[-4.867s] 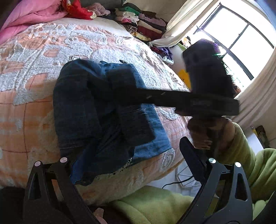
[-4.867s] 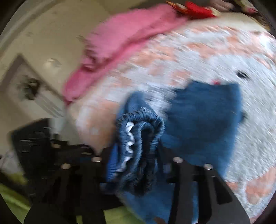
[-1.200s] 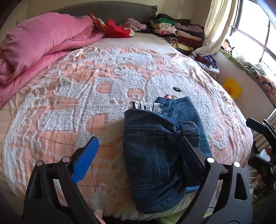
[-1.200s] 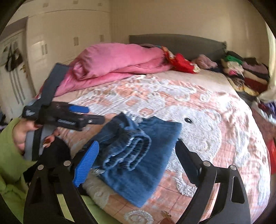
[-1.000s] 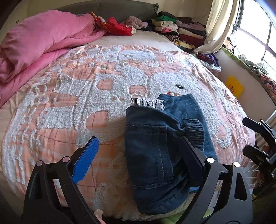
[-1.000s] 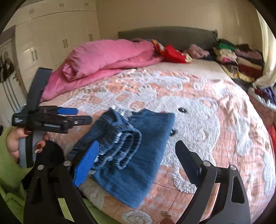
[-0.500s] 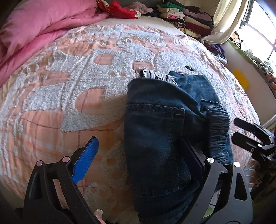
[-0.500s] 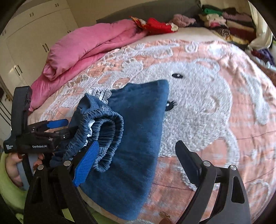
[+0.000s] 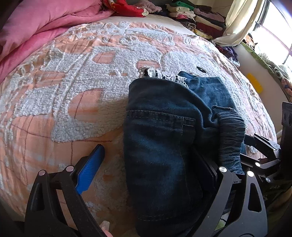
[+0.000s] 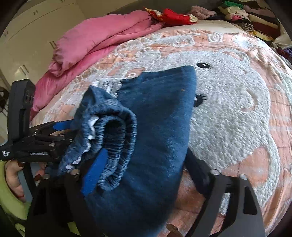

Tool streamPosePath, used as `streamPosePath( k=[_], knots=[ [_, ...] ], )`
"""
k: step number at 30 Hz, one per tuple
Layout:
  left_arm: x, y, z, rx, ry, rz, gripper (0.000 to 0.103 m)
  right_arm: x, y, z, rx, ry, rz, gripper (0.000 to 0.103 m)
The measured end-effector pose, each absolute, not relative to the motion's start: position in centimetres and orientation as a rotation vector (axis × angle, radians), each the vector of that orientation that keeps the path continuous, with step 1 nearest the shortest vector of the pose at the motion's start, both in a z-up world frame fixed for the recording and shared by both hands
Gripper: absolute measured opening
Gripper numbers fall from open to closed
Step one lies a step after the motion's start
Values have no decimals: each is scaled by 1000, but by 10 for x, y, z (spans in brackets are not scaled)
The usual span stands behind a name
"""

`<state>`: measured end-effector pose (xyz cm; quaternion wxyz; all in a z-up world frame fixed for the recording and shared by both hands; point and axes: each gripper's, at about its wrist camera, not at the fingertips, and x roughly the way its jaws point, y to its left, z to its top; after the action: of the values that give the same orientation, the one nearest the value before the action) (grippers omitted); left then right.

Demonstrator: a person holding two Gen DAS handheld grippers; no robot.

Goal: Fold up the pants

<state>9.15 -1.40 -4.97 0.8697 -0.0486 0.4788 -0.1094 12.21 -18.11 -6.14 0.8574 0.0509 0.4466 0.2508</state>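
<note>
Dark blue jeans (image 9: 164, 136) lie folded into a thick bundle near the front edge of the bed, the gathered elastic waistband (image 10: 116, 127) rolled on top. My left gripper (image 9: 147, 149) straddles the bundle's left part: its blue pad (image 9: 91, 164) hovers over bare bedspread, clear of the denim, while its black finger lies against the denim. The jaws are closing. My right gripper (image 10: 146, 153) comes in from the other side. Its blue pad (image 10: 96, 167) sits under the waistband roll and its black finger (image 10: 193, 164) is at the bundle's right edge. These jaws are closing too, with denim between them.
The peach and white bedspread (image 9: 73, 82) covers the bed. A pink duvet (image 10: 102, 32) is heaped at the far left, a red cloth (image 10: 175, 16) and stacks of folded clothes (image 9: 191, 14) at the head. A person's hand (image 10: 12, 173) holds the left gripper's handle.
Both grippers have come down and in toward the jeans, which now fill much more of each view. The right jaws have narrowed around the waistband end.
</note>
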Motion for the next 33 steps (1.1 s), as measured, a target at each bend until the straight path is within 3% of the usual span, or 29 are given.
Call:
streamPosePath(
  k=[1, 2, 3, 5, 8, 19, 33],
  knots=[
    [92, -14, -49, -108, 999, -237, 68, 123, -180, -61, 109, 932, 536, 69],
    [91, -16, -47, -125, 993, -259, 47, 123, -180, -61, 112, 926, 544, 62],
    [90, -19, -46, -131, 992, -279, 43, 123, -178, -60, 115, 917, 555, 55],
    [88, -28, -41, -79, 975, -268, 37, 123, -174, -56, 113, 902, 597, 25],
    [88, -30, -32, -78, 961, -271, 25, 121, -166, -41, 53, 847, 612, 20],
    [125, -22, 4, -109, 891, -250, 24, 158, -155, 0, 3, 730, 627, 20],
    [171, -22, 7, -77, 871, -192, 24, 211, -148, -2, -6, 751, 552, 20]
  ],
)
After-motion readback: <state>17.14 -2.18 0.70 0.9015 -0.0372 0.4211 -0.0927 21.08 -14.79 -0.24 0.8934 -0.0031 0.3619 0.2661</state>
